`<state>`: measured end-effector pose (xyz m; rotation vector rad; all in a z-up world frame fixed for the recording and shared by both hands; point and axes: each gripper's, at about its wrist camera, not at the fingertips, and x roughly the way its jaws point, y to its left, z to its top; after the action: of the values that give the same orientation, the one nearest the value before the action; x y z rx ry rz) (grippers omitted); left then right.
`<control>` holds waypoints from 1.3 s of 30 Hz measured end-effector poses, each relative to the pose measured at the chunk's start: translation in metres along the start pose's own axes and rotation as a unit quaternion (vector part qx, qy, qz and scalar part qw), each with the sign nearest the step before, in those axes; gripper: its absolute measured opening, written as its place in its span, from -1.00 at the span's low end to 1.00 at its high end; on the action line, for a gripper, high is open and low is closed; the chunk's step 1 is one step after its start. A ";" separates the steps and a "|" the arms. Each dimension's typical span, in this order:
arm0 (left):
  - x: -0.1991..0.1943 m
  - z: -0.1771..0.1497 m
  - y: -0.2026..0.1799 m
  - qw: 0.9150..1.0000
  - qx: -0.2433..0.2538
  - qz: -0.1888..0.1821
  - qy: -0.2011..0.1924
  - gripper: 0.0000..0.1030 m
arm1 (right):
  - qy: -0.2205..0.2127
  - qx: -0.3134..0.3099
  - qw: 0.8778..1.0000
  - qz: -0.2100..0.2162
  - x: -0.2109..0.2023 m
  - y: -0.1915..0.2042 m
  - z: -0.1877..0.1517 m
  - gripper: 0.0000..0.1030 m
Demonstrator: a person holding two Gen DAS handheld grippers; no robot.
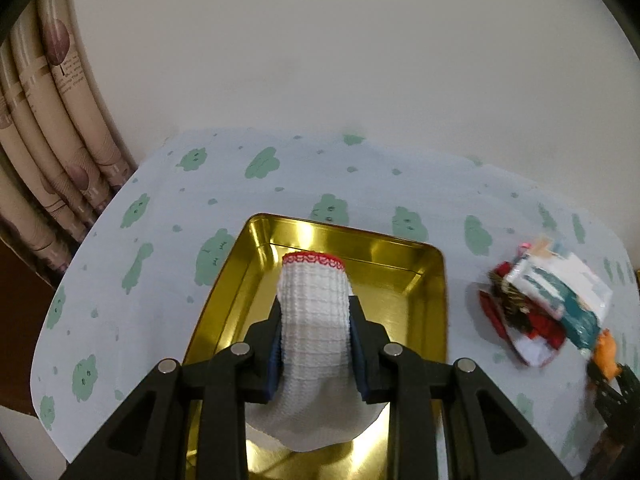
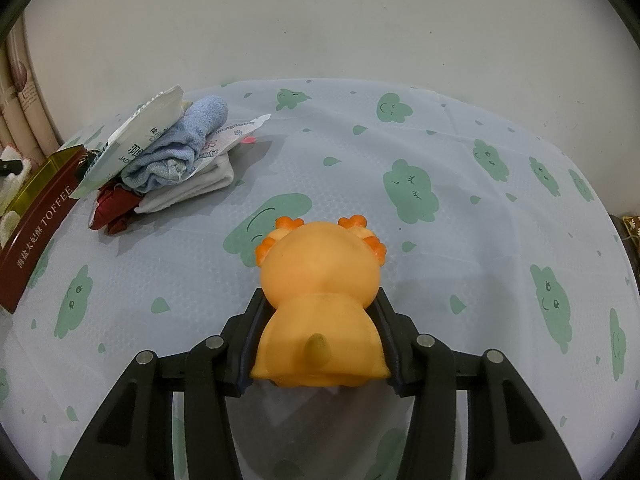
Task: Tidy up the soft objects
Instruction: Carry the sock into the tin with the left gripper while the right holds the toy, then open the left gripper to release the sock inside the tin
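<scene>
A: Left side?
B: The left gripper (image 1: 316,344) has its fingers clamped on the white glove (image 1: 314,320), above the gold tin (image 1: 432,300); its rims stand close.
A: Right?
B: The right gripper (image 2: 320,344) squeezes the orange toy (image 2: 320,300), with bare tabletop (image 2: 460,200) ahead and the soft pile (image 2: 172,152) far left.

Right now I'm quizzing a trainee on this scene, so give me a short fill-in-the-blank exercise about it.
1. The left gripper holds a white glove with a ____ cuff edge.
2. That glove hangs above the open ____-coloured tin.
3. The right gripper is shut on an ____ toy.
4. In the pile, the rolled towel is ____.

Missing words: red; gold; orange; blue
</scene>
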<state>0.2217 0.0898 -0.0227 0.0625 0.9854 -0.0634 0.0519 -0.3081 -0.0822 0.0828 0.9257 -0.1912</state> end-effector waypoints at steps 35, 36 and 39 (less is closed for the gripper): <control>-0.026 -0.019 0.012 0.998 0.016 0.047 -0.025 0.17 | 0.000 0.000 1.000 -0.002 0.000 0.002 0.000 -0.08; -0.030 -0.022 0.013 0.998 0.017 0.049 -0.029 0.17 | 0.000 0.000 1.000 -0.002 0.000 0.002 0.000 -0.08; -0.042 -0.034 0.017 0.998 0.017 0.049 -0.042 0.17 | 0.000 0.000 1.000 -0.001 0.000 0.001 0.000 -0.08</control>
<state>0.1716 0.1106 -0.0058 0.1381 0.8961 0.0073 0.0517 -0.3073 -0.0824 0.0826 0.9254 -0.1935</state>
